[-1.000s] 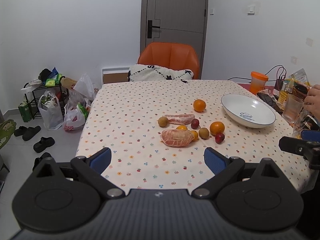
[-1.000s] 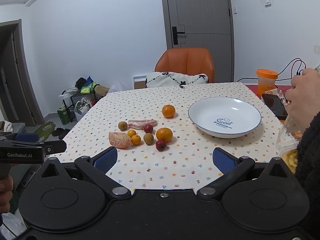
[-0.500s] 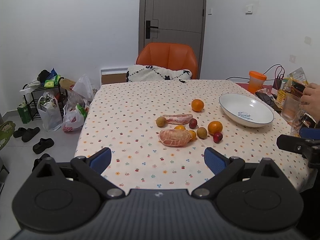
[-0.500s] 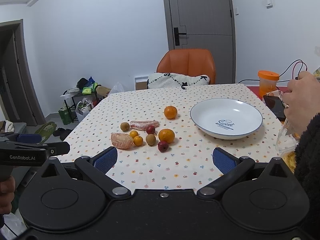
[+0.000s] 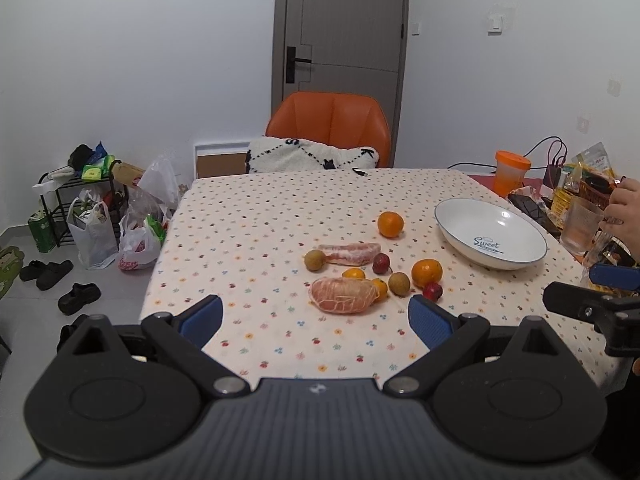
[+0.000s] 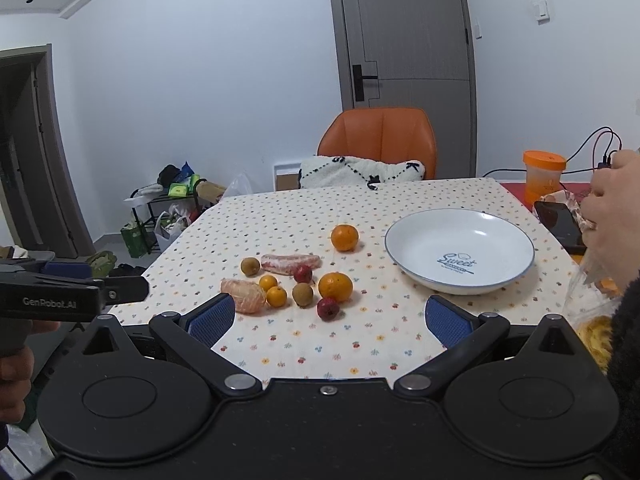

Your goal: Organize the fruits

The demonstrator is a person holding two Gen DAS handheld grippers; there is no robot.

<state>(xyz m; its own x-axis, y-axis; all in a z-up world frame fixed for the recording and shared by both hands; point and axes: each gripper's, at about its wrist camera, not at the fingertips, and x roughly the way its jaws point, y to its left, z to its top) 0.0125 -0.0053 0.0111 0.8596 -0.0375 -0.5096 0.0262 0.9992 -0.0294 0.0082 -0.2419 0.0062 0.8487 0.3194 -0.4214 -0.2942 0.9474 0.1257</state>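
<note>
Tablecloth [image 5: 280,208] beneath crosswise pomelo segment [image 5: 349,253]

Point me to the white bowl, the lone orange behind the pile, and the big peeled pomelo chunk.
white bowl [image 6: 516,280]: right wrist view, on its near rim.
lone orange [image 6: 344,237]: right wrist view, centre of the peel.
peeled pomelo chunk [image 5: 343,295]: left wrist view, middle of its flesh.

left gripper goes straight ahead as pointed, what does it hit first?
Probably the peeled pink pomelo chunk, nearest fruit in line between the open left gripper fingers. Only bare floral tablecloth lies before it. Depth is fisheye-distorted, so it might clear it if held higher.
</note>
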